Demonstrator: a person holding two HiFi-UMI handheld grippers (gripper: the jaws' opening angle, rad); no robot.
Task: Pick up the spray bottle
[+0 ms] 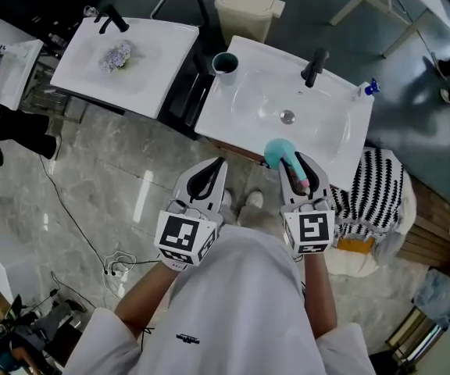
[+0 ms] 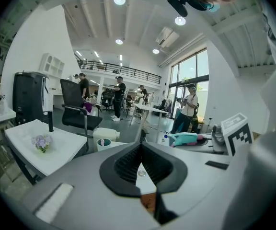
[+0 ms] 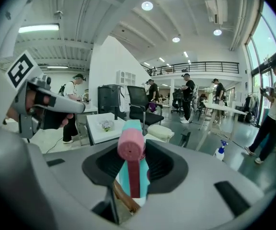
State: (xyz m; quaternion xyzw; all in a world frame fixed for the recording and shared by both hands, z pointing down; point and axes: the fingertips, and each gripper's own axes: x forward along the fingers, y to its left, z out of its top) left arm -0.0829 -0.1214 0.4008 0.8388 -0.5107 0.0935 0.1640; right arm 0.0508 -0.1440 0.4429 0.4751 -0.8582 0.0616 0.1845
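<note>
Lengthwise, spray bottle (image 1: 276,151) clamped in right claw (image 1: 296,163), nozzle (image 3: 130,144) toward person (image 1: 241,303); left claw (image 1: 214,168) closed.

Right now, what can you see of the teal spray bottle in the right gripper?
The teal spray bottle looks like smooth plastic, with a teal body and a pink spray head and trigger. The right gripper is clamped on it near the head. The nozzle points back toward the gripper's camera and the body points away. It is held roughly level above the front edge of the white sink. Only the jaws appear to touch it.
</note>
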